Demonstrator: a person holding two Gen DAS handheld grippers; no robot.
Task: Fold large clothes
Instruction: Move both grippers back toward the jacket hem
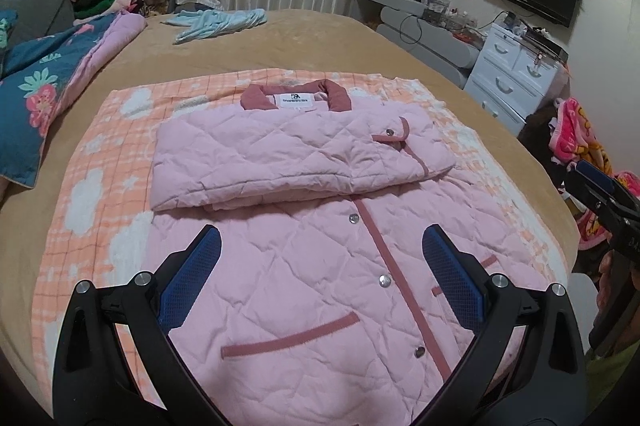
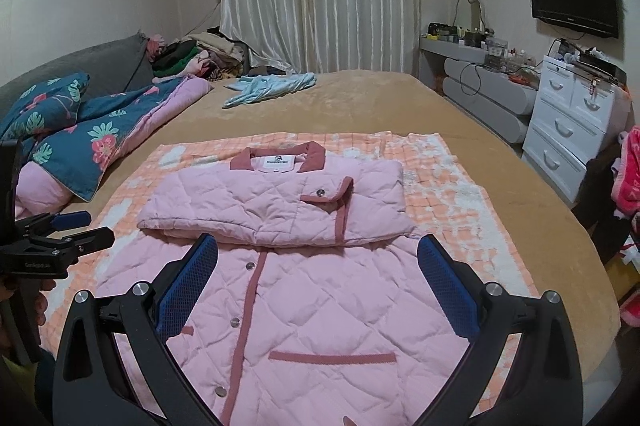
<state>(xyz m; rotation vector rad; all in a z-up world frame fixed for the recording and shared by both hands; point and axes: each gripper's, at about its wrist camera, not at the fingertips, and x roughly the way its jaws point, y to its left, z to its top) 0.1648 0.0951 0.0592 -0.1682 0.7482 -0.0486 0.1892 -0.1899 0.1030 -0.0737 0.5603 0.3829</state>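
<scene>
One pink quilted jacket [image 1: 304,266] lies on one orange checked blanket [image 1: 96,185] on the bed [image 1: 320,45], sleeves folded across the chest, four snap buttons showing down the front. Two hand-held grippers: left hand-held gripper [image 1: 320,266] and right hand-held gripper [image 2: 318,274] both spread wide over the jacket's lower half, gripping nothing. One blue garment [image 2: 272,87] lies farther back.

- The pink quilted jacket [image 1: 304,266] lay front-up on the bed, placket snapped shut
- Dark-pink trim edged its collar, placket and pockets
- Both sleeves lay folded across its chest, just below the collar
</scene>
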